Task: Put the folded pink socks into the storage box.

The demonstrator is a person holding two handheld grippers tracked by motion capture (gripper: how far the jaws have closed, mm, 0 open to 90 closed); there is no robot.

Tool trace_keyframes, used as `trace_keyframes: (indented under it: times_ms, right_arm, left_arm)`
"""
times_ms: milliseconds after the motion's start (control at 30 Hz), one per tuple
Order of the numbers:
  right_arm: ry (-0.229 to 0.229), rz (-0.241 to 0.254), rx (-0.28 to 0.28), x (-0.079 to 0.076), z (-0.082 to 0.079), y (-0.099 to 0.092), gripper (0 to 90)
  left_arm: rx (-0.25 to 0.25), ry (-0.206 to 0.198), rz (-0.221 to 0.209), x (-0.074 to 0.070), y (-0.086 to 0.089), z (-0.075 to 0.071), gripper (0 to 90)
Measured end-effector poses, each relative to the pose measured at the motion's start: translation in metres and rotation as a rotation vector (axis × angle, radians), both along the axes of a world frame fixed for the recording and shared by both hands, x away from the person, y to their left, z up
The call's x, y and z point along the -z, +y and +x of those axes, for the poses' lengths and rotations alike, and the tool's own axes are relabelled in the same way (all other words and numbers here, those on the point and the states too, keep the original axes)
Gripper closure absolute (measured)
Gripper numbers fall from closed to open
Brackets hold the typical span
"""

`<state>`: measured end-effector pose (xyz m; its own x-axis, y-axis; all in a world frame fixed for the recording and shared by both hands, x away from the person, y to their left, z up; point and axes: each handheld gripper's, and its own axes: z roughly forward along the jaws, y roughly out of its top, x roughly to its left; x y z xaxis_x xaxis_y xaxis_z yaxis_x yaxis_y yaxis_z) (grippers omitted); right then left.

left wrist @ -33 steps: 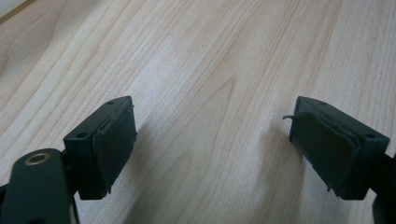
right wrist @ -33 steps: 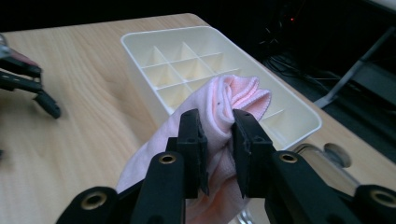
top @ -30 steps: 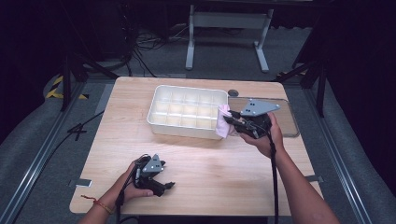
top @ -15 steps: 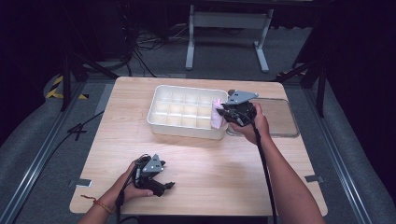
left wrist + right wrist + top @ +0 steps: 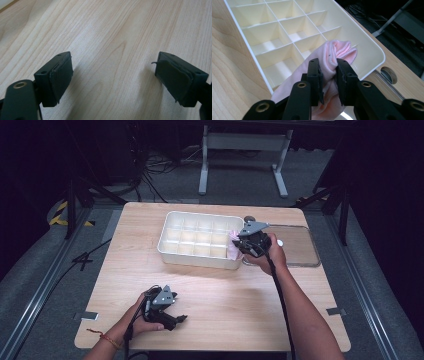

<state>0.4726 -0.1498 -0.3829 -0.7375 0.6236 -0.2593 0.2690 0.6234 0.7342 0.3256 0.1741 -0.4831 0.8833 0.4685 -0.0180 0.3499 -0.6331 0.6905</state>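
Nearest to you, your left tool (image 5: 170,316) sits low over the bare wooden counter (image 5: 230,300) at the near left, with your hand wrapped around its body. In the left gripper view its jaws are spread wide apart and nothing is between the pads (image 5: 62,77), just wood grain underneath, so that one is released and holding nothing.

Further out on the right, your right tool (image 5: 236,245) is clenched on a pink cloth (image 5: 329,60). In the right gripper view the two black jaws pinch a bunched fold of it, with the fabric squeezed into the narrow gap between them; a rolled edge pokes out past the tips and the rest hangs loose below the jaws. From the high view the pink cloth (image 5: 233,246) is right at the near right corner of the white divided tray (image 5: 200,257), hanging over the rim there. In the right gripper view the bundle sits above the corner compartment, but I can't tell whether any of it touches the bottom of that compartment.

The tray's other compartments look bare. Just beyond your right hand, a clear flat lid (image 5: 300,245) lies on the counter beside the tray's right end, and a round hole (image 5: 390,74) in the counter shows near that corner.
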Motion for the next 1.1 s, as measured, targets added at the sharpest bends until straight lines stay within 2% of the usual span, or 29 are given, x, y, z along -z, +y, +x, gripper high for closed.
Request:
trace_keyframes:
  times_ms: [167,200,333,400,467,533,700,800,867,900,933,1000,1100]
  right_arm:
    - [-0.007,-0.035,0.014,0.004,0.002,0.002,74.7]
    - [-0.020,-0.053,0.024,0.005,0.002,0.002,74.8]
    - [-0.032,-0.048,0.034,0.007,0.002,0.004,74.8]
    - [-0.025,-0.031,0.019,0.007,0.001,0.005,74.8]
    - [-0.033,-0.040,0.006,0.008,0.000,0.007,74.7]
    - [-0.009,-0.039,-0.017,0.010,-0.001,0.007,74.7]
    - [0.017,-0.076,-0.038,0.017,0.000,0.008,74.5]
    - [0.037,-0.125,-0.062,0.019,0.002,0.012,74.4]
    - [0.039,-0.131,-0.071,0.019,0.002,0.013,74.3]
    - [0.064,-0.158,-0.097,0.021,0.003,0.015,74.3]
    - [0.062,-0.177,-0.105,0.022,0.004,0.015,74.3]
    - [0.075,-0.187,-0.121,0.023,0.004,0.016,74.2]
    - [0.120,-0.224,-0.153,0.028,0.007,0.021,74.2]
  left_arm:
    - [-0.001,0.002,-0.005,0.000,0.000,0.000,15.0]
    - [-0.003,0.003,-0.008,0.000,0.000,0.000,15.0]
    - [-0.003,0.003,-0.008,0.000,0.000,0.000,15.0]
    - [-0.003,0.003,-0.008,0.000,0.000,0.000,15.0]
    - [-0.002,0.002,-0.003,0.000,0.000,0.000,15.0]
    - [-0.003,0.002,-0.008,0.000,0.000,0.000,15.0]
    - [-0.003,0.002,-0.008,0.000,0.000,0.000,15.0]
    - [-0.003,0.002,-0.008,0.000,0.000,0.000,14.9]
    - [-0.003,0.002,-0.007,0.000,0.000,0.000,15.0]
    - [-0.003,0.002,-0.009,0.000,0.000,0.000,15.0]
    - [-0.002,0.001,-0.007,0.000,0.000,0.000,15.0]
    - [-0.004,0.001,-0.007,0.000,0.000,0.000,15.0]
    - [0.000,-0.001,-0.001,0.000,0.000,0.000,15.0]
